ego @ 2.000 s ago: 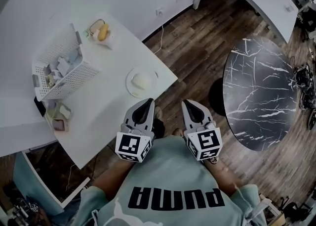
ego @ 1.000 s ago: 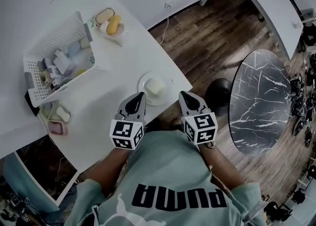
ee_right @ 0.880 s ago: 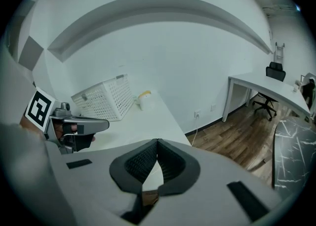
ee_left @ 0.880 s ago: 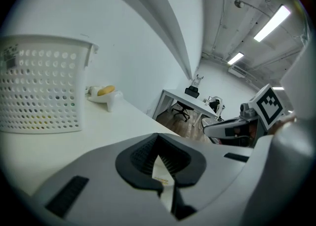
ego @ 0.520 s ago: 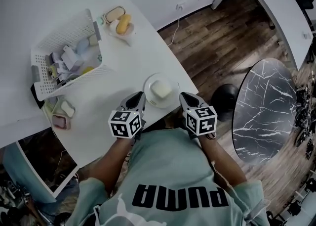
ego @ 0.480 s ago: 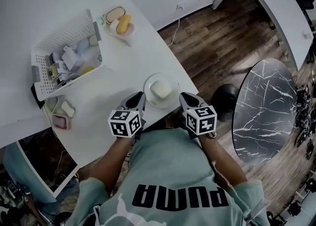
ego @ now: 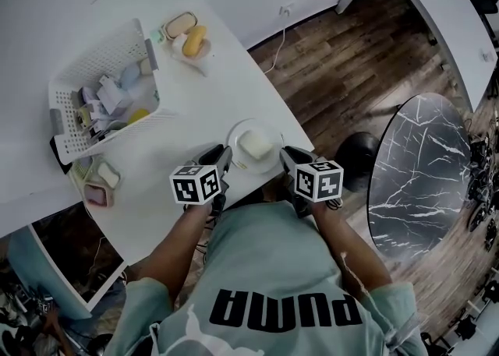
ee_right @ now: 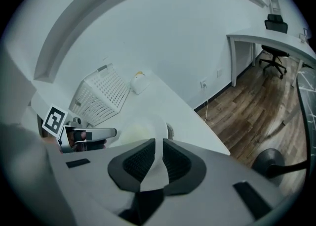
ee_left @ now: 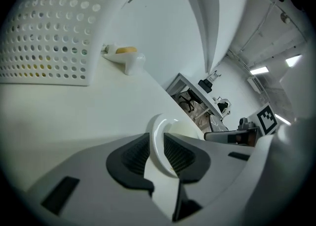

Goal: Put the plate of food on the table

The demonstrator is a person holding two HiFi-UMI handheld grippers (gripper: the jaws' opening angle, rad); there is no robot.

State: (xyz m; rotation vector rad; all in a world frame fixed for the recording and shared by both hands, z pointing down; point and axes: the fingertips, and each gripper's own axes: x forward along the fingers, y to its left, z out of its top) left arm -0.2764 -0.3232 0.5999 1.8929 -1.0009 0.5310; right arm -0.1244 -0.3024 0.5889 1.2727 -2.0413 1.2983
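Pinching round white plate (ego: 237, 135) by opposite rims, pale food block (ego: 255, 144) centred: left claw (ego: 224, 159), right claw (ego: 287, 156) clenched.

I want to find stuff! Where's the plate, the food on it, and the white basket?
plate (ego: 238, 130), head view, on its bare upper-left rim.
food (ego: 254, 144), head view, on the middle of the pale lump.
white basket (ego: 93, 62), head view, on its holed side wall.

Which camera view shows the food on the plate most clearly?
The head view: it looks down on the whole pale food block on the plate. Both gripper views show only a pale lump behind the plate's rim.
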